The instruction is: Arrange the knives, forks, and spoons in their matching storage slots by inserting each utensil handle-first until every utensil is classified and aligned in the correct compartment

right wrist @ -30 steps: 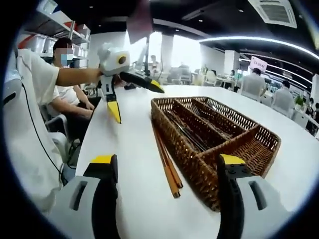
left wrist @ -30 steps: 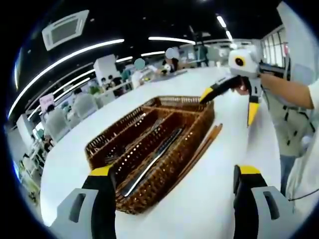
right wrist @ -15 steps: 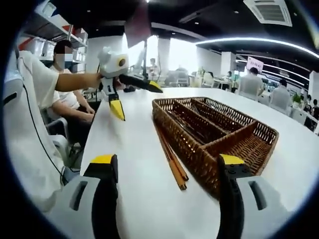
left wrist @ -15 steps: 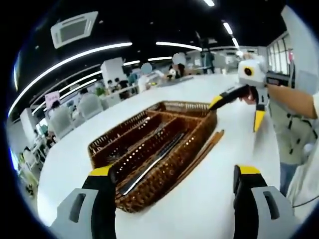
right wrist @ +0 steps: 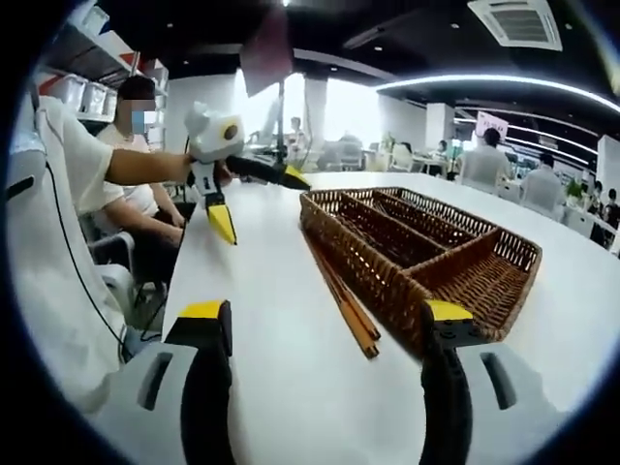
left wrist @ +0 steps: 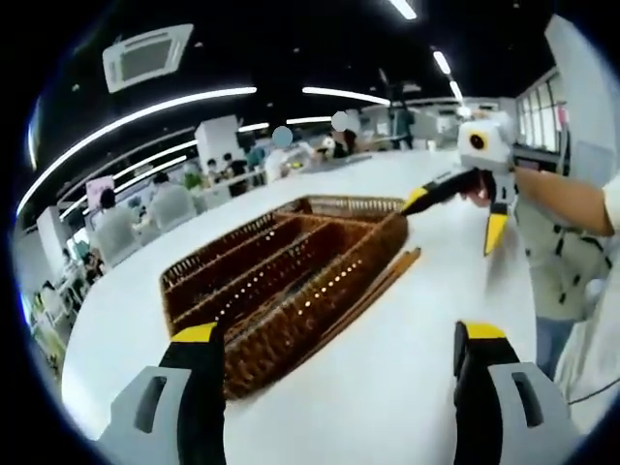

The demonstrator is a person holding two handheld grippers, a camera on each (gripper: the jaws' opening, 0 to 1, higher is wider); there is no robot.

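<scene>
A brown wicker cutlery basket point(left wrist: 291, 315) with several long compartments lies on the white table point(left wrist: 407, 378). From this low angle its contents are hidden behind the walls. My left gripper point(left wrist: 337, 332) stands open before the basket's near end, holding nothing. A pair of wooden chopsticks point(left wrist: 378, 286) lies on the table along the basket's right wall. Beyond them my right gripper point(left wrist: 455, 217) hovers open. In the right gripper view the basket point(right wrist: 387, 286) is right of centre with the chopsticks point(right wrist: 349, 305) along its left wall. My right gripper point(right wrist: 324, 310) is open and empty, and the left gripper point(right wrist: 260, 202) hangs open farther back.
A seated person point(right wrist: 136, 194) is at the table's left edge in the right gripper view. Chairs and other people point(left wrist: 165, 203) fill the room behind the table. Bare tabletop point(right wrist: 262, 291) stretches between the chopsticks and that edge.
Both cameras have dropped lower toward the table, so the basket looks flatter and the cutlery inside is no longer visible. Both grippers stay open and empty.
</scene>
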